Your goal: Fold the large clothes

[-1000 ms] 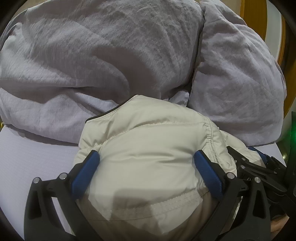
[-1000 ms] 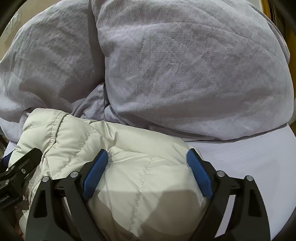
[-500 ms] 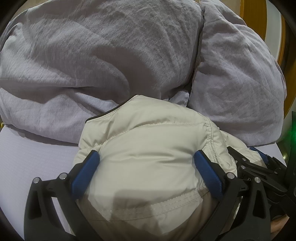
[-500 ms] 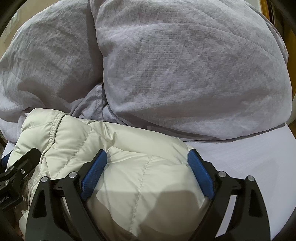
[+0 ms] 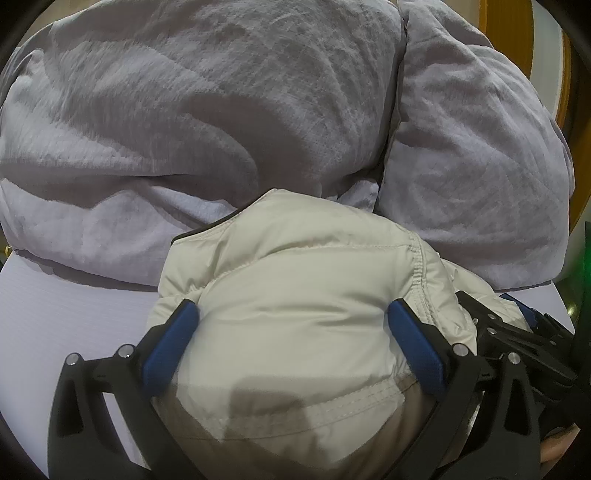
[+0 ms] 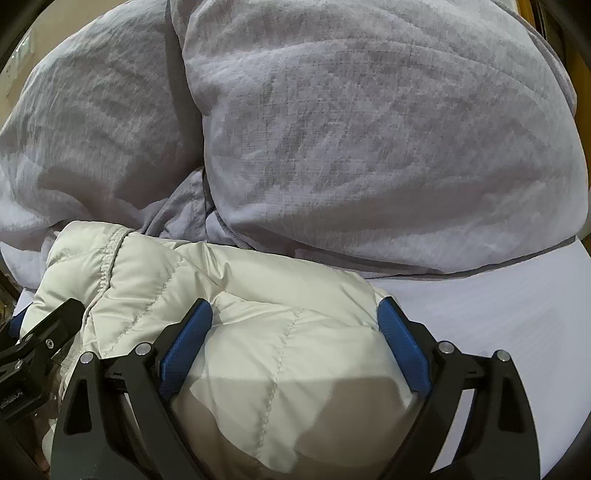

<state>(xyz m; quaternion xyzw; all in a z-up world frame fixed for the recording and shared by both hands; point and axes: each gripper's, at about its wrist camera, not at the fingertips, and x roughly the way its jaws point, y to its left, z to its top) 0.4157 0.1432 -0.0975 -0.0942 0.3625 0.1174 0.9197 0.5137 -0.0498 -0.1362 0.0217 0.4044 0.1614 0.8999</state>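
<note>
A cream quilted puffer jacket (image 5: 295,295) lies bunched on a white table (image 5: 55,314), pressed against a large grey padded garment (image 5: 184,110). My left gripper (image 5: 291,325) has its jaws spread wide, with the cream jacket bulging between the blue pads (image 5: 170,343). My right gripper (image 6: 295,325) stands the same way over another fold of the cream jacket (image 6: 277,332), jaws wide apart. Each gripper shows at the edge of the other's view. The grey garment (image 6: 369,129) fills the far half of both views.
The white table (image 6: 498,295) shows bare to the right of the right gripper. A yellow-orange upright edge (image 5: 517,29) stands beyond the grey garment at the far right.
Both views have shifted very slightly; the jacket and both grippers hold nearly the same positions.
</note>
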